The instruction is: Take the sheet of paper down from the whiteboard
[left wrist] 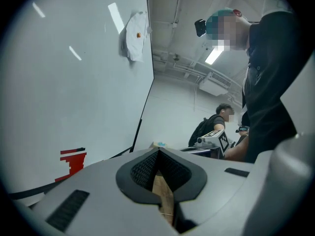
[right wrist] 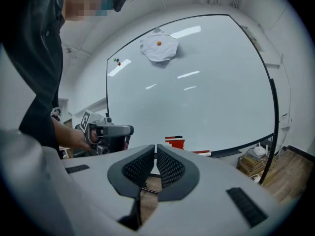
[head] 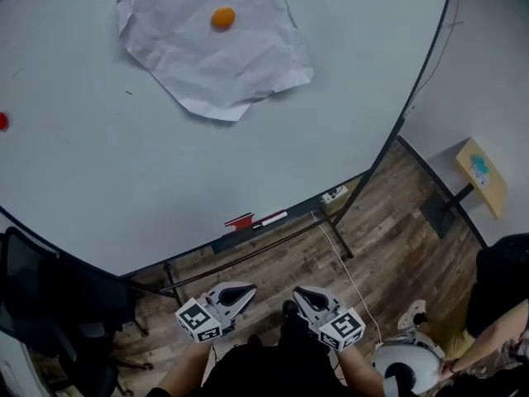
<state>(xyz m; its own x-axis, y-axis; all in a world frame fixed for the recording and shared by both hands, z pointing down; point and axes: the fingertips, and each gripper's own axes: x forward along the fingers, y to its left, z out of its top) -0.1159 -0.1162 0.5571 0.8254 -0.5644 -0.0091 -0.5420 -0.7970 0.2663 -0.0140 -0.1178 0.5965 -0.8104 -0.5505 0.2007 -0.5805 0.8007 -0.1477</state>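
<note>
During the approach, the left gripper [head: 237, 294] and right gripper [head: 307, 297], jaws together and empty, hung at bottom centre; next they had to reach the paper [head: 207, 56] up top, seemingly pinned by an orange magnet [head: 222, 17].

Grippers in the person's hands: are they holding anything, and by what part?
Nothing. The left gripper and right gripper are shut and empty; the sheet of paper hangs on the whiteboard.

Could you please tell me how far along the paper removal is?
Nothing done yet: the sheet of paper is pinned to the whiteboard by an orange magnet. In hand: nothing; left claw and right claw are shut, empty, low. Left: everything.
</note>
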